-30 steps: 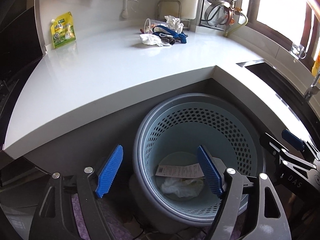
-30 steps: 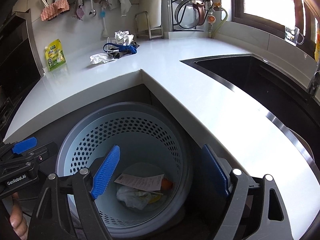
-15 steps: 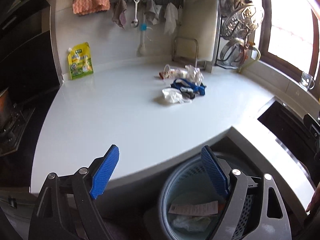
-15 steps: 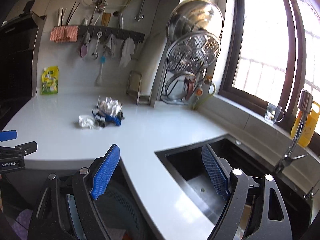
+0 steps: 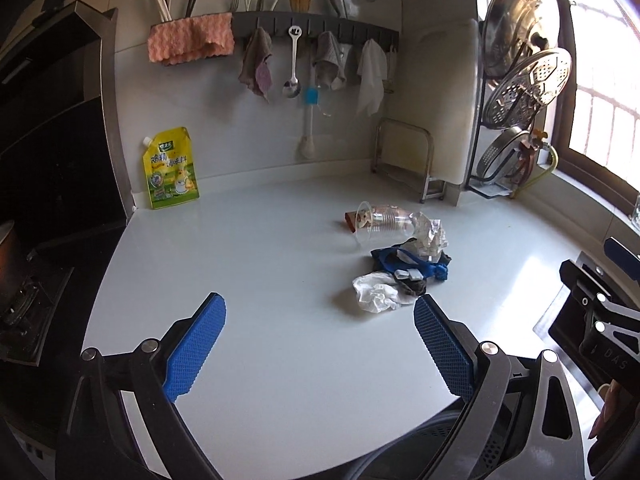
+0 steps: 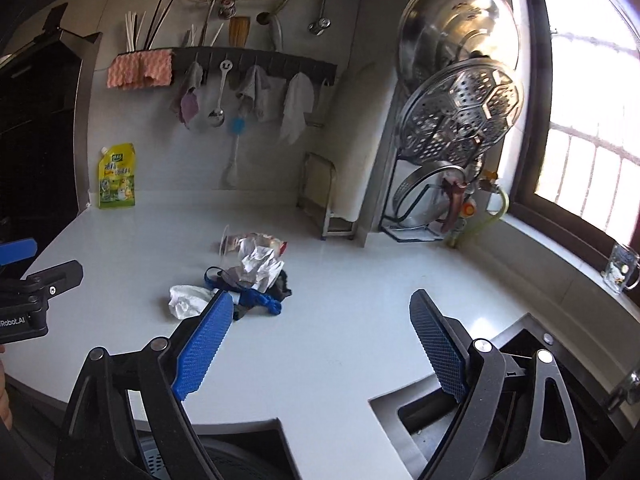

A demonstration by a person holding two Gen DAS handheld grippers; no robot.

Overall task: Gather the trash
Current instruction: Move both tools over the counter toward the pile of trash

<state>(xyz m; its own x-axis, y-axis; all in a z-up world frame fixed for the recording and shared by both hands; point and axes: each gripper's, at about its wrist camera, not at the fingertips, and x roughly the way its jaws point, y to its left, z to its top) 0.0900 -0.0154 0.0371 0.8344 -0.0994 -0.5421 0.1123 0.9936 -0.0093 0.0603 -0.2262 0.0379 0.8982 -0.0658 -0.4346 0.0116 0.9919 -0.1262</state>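
White bench (image 5: 280, 300) fills both wrist views, with a small heap of trash lying on it toward the back right. The heap holds a clear plastic cup (image 5: 378, 222) on its side, crumpled silver foil (image 5: 430, 238), a blue strap-like tangle (image 5: 404, 266) over something dark — possibly cloth — and a crumpled white tissue (image 5: 376, 292) nearest the cameras. The left tool (image 5: 320, 348) hovers above the bench with its blue pads spread wide, holding nothing. The right tool (image 6: 316, 344) is likewise spread and empty, its left pad overlapping the tissue in view. A yellow pouch (image 5: 170, 170) leans against the back wall.
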